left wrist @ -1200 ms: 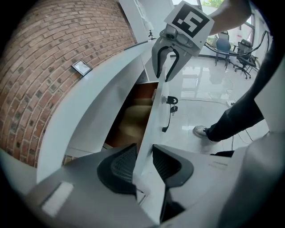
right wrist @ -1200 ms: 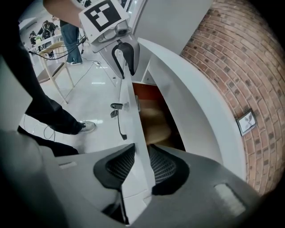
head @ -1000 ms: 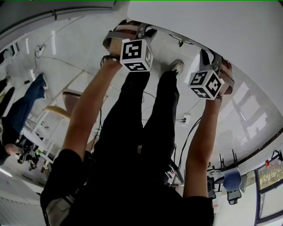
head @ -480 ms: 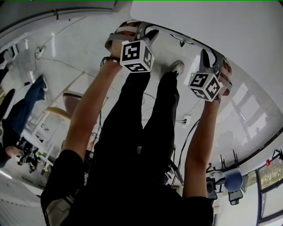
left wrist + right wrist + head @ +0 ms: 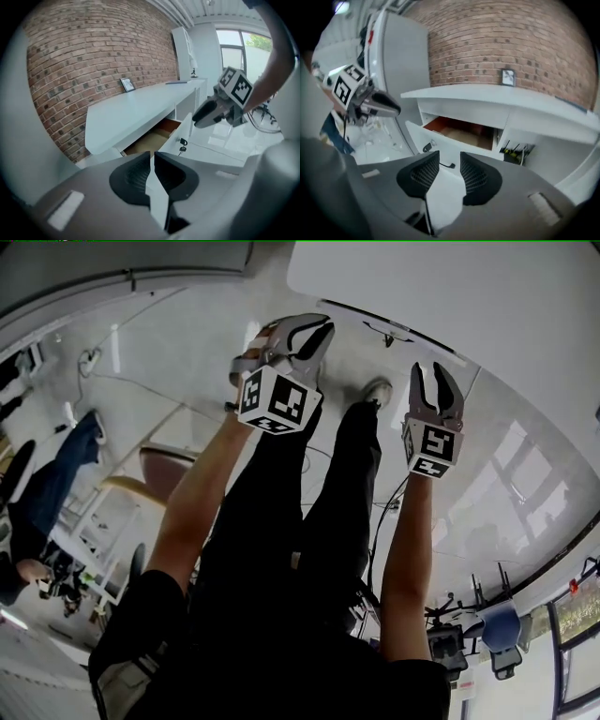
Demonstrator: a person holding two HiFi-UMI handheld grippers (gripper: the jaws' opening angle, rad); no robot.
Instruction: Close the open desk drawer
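Both empty, left gripper (image 5: 152,157) closing to slit, right gripper (image 5: 450,157) spreading, fingers (image 5: 477,177) part-hiding drawer (image 5: 461,132).

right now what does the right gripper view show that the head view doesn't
Only the right gripper view: the open drawer, the key in its front, the brick wall and a frame.
Only the head view: the person's legs, a shoe and a chair.
Both: the desk top; the right gripper, jaws apart and just opened further; the left gripper, jaws just closing to a narrow gap. Both grippers are empty.
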